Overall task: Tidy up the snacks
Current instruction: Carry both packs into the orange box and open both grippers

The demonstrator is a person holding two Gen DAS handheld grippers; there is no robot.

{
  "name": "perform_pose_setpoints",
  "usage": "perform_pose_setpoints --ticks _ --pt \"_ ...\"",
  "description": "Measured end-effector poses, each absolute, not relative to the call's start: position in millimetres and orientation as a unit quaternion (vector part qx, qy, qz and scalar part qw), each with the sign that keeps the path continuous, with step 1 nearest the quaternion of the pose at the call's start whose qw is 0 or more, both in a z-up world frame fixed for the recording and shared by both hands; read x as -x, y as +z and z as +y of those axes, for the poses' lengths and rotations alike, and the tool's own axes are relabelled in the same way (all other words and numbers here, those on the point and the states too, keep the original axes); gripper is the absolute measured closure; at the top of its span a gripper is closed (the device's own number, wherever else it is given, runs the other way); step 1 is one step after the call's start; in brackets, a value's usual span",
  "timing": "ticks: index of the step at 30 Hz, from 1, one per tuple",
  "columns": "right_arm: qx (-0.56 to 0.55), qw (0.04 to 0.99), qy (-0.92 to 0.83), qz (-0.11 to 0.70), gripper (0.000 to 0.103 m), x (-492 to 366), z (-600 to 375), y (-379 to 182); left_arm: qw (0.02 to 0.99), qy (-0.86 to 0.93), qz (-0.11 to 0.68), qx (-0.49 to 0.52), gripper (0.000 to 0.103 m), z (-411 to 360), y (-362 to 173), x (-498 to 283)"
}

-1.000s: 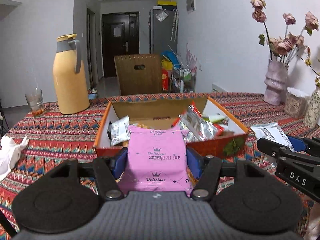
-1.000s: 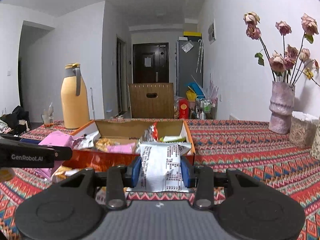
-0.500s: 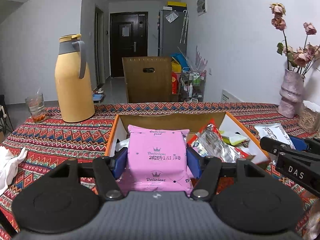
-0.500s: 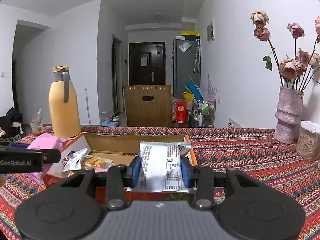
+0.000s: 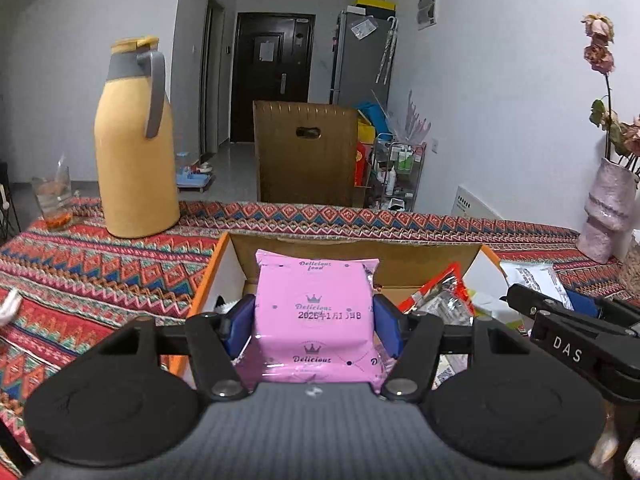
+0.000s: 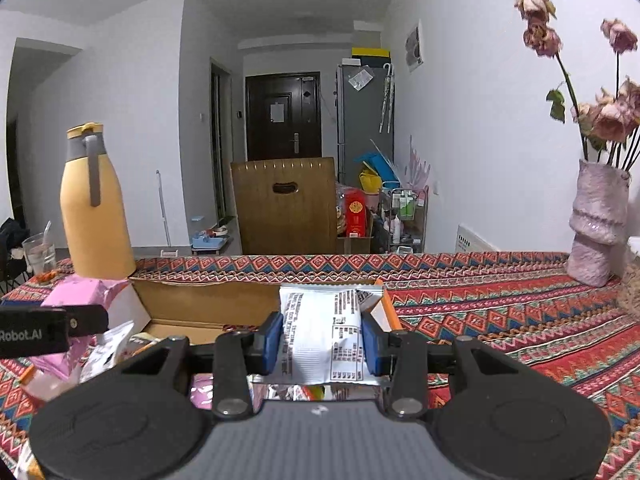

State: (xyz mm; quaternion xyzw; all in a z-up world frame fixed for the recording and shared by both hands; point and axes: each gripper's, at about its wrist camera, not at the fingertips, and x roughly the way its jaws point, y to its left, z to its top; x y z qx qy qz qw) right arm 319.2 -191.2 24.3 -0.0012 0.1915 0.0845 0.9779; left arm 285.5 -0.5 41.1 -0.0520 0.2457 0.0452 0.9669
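Note:
My left gripper (image 5: 314,322) is shut on a pink snack packet (image 5: 314,312), held over the left part of an open cardboard box (image 5: 360,250) with orange rims. Inside the box lie a silver and red wrapper (image 5: 440,300) and other snacks. My right gripper (image 6: 322,338) is shut on a white snack packet (image 6: 326,336) with black print, above the box's right end (image 6: 386,308). In the left wrist view the right gripper (image 5: 576,344) shows at the right edge. In the right wrist view the left gripper (image 6: 40,334) and its pink packet (image 6: 80,290) show at the left.
A yellow thermos jug (image 5: 136,144) and a glass (image 5: 54,198) stand at the table's far left on the patterned cloth (image 6: 500,312). A pink vase (image 6: 596,224) with dried flowers stands at the far right. A wooden chair back (image 5: 306,152) rises behind the table.
Both grippers have moved forward with their packets, from in front of the box to over it. The box now lies beneath them and looks closer.

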Motion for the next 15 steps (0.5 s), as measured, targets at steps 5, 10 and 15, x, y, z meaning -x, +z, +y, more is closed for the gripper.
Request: perform_pose_setpoints --ticks 5,10,15 --pt "-0.010 0.975 0.091 0.200 0.063 -329 -194 5 0.961 0.043 0.269 0.054 0.040 7 20 -297" --pt "-0.014 0.975 0.098 0.198 0.063 -327 -192 2 0.962 0.043 0.263 0.056 0.040 10 17 -293" --pt "-0.005 0.974 0.100 0.203 0.063 -323 -189 -3 0.967 0.044 0.248 0.047 0.040 5 19 -286"
